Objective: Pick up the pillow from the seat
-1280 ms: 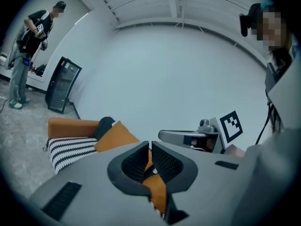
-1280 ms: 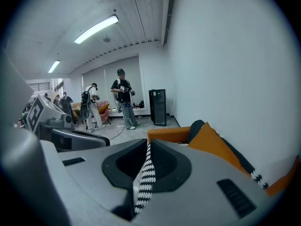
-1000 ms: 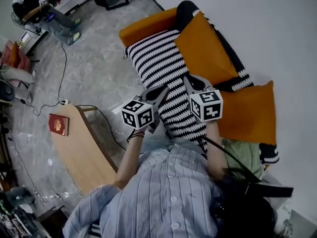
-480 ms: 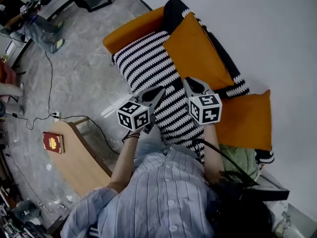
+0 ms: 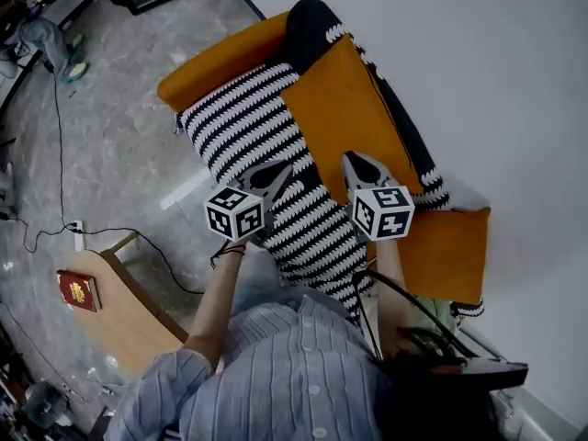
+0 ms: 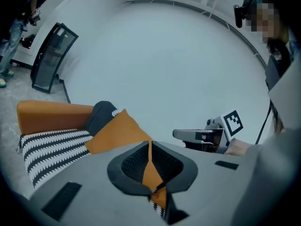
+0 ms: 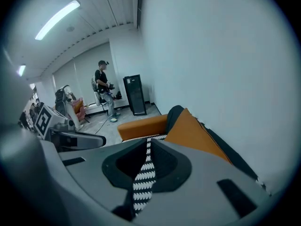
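Head view: pillow (image 5: 342,118) ahead of right hand-held gripper (image 5: 353,159).

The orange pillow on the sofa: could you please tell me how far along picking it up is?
Done: nothing yet; the square orange fabric pillow leans against the sofa back, untouched. In hand: the left gripper and right gripper hover above the black-and-white striped seat cover, jaws shut and empty. Left: open a gripper, reach the pillow, grip and lift it.

Orange pillow (image 5: 344,108) (black-and-white striped seat (image 5: 234,131))
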`<state>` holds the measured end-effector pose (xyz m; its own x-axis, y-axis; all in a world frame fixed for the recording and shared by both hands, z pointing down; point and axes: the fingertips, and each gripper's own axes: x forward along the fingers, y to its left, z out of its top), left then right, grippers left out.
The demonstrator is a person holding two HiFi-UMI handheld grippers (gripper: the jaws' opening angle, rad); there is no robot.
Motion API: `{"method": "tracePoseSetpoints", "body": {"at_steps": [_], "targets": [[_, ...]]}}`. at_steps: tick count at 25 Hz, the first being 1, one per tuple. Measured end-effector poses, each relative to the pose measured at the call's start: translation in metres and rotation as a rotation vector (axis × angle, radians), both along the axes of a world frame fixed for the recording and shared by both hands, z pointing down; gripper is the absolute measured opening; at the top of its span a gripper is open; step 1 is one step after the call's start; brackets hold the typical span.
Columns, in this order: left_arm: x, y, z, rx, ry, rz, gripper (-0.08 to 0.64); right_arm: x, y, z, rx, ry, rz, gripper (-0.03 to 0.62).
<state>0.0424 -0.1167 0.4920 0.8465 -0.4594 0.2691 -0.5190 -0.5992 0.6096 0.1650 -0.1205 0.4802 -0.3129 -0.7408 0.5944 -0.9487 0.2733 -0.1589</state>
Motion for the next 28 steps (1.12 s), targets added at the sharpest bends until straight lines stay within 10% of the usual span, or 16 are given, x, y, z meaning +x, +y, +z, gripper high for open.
{"method": "tracePoseSetpoints", "body": {"at_steps": [21, 28], "targets": [[0.026, -0.135, 0.117, -0.111, 0.028, -0.018, 0.011, 0.093, -0.209, 0.085, -0.102, 0.115, -0.032, 0.041], [0.034, -0.142, 0.145, -0.155, 0.021, -0.006, 0.011, 0.109, -0.252, 0.127, -0.195, 0.266, -0.111, 0.261]]}}
